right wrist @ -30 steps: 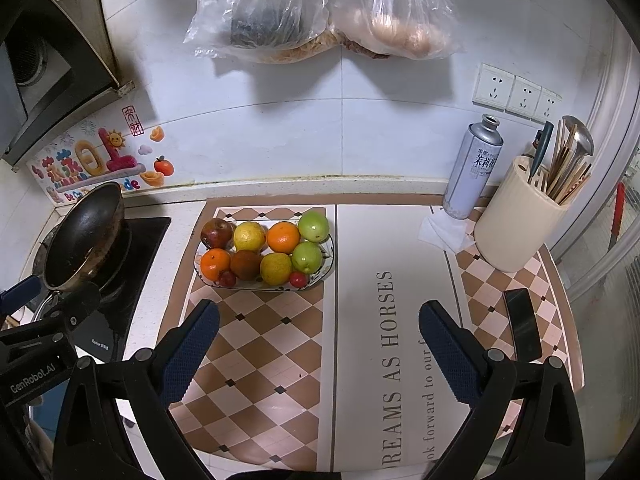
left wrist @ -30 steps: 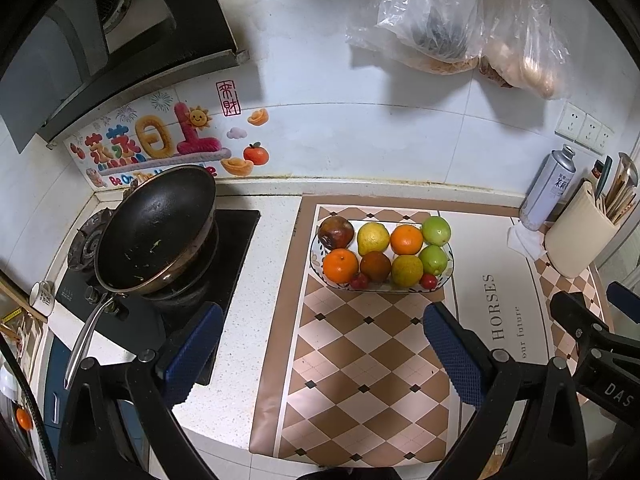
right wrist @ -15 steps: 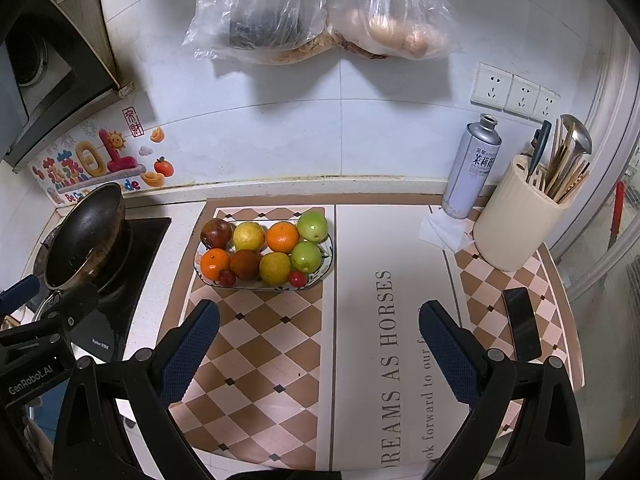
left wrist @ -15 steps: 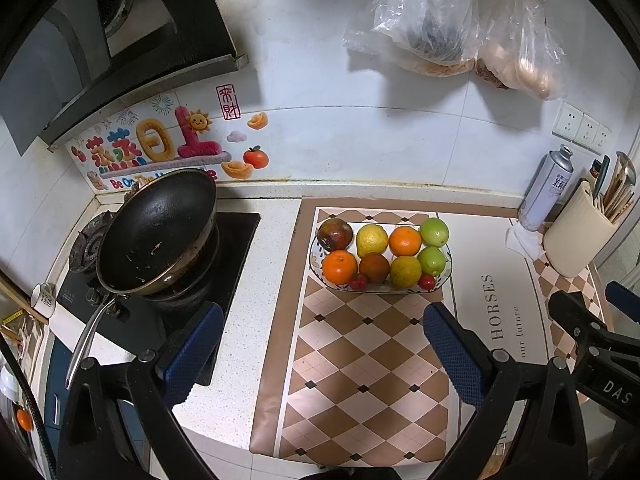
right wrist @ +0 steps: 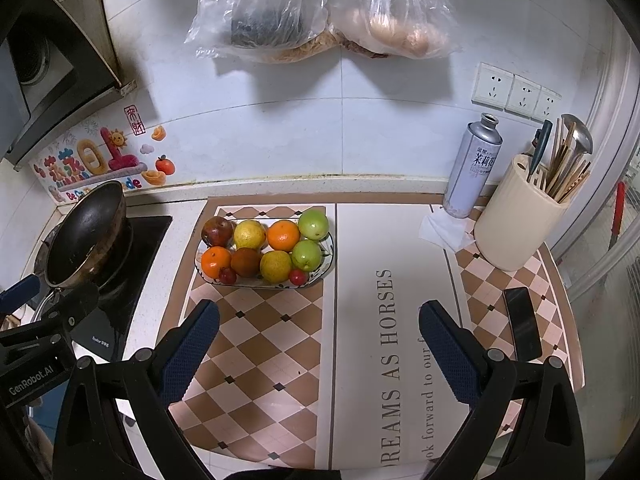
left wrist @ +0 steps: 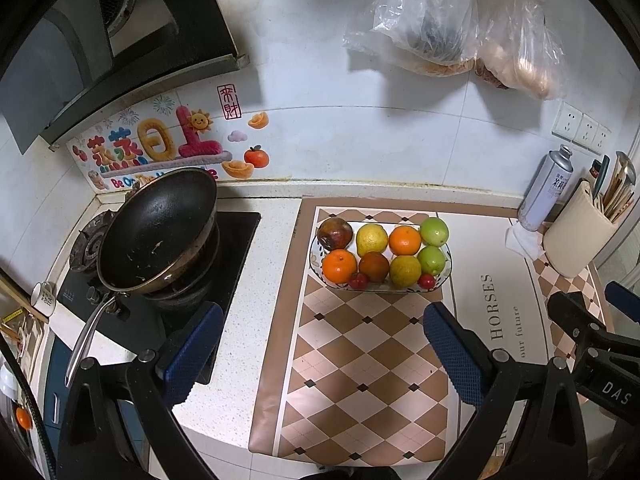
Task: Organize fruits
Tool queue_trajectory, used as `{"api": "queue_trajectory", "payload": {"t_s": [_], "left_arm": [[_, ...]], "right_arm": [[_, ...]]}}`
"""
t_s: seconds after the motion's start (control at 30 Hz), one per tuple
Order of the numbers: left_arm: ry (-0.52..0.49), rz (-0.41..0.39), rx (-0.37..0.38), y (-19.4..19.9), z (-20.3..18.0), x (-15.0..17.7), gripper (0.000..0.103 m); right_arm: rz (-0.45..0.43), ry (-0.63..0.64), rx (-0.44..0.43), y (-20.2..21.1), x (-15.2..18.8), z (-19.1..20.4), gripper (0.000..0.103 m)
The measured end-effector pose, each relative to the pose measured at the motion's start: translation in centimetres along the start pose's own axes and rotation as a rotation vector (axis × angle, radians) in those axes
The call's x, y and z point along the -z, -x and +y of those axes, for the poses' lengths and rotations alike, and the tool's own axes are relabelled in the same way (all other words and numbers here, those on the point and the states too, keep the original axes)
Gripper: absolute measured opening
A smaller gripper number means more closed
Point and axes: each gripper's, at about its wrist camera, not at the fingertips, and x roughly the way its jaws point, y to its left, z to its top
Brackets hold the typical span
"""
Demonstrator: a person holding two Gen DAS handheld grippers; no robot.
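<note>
A white patterned fruit dish [left wrist: 447, 276] [right wrist: 325, 271] sits on the checkered mat at the back of the counter. It holds two oranges, two yellow fruits, two green fruits, dark red and brown fruits and two small red ones. My left gripper [left wrist: 322, 350] is open and empty, hovering above the mat in front of the dish. My right gripper [right wrist: 318, 346] is open and empty, above the mat to the right of the dish. Each gripper shows at the edge of the other's view.
A black pan [left wrist: 156, 232] sits on the stove at left. A spray can [right wrist: 472, 168], a beige utensil holder [right wrist: 520, 224] and a tissue stand at the back right. A black phone [right wrist: 522, 322] lies at right. Plastic bags [right wrist: 320, 8] hang on the wall.
Both views have shifted slightly, the dish sitting a touch higher in frame. The grippers stay open and the fruit has not moved.
</note>
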Motion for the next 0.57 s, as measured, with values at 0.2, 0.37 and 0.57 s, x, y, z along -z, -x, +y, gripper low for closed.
{"api": "queue_trajectory", "payload": {"t_s": [0.2, 0.37, 0.57], "left_arm": [[-0.001, 0.0, 0.001, 0.04, -0.13, 0.05, 0.103], [0.001, 0.0, -0.001, 0.05, -0.19, 0.01, 0.103], [0.004, -0.009, -0.001, 0.2, -0.47, 0.21, 0.103]], "right_arm": [[0.0, 0.0, -0.001, -0.03, 0.02, -0.11, 0.102], [-0.002, -0.002, -0.002, -0.01, 0.03, -0.18, 0.102], [-0.01, -0.012, -0.003, 0.04, -0.02, -0.51, 0.102]]}}
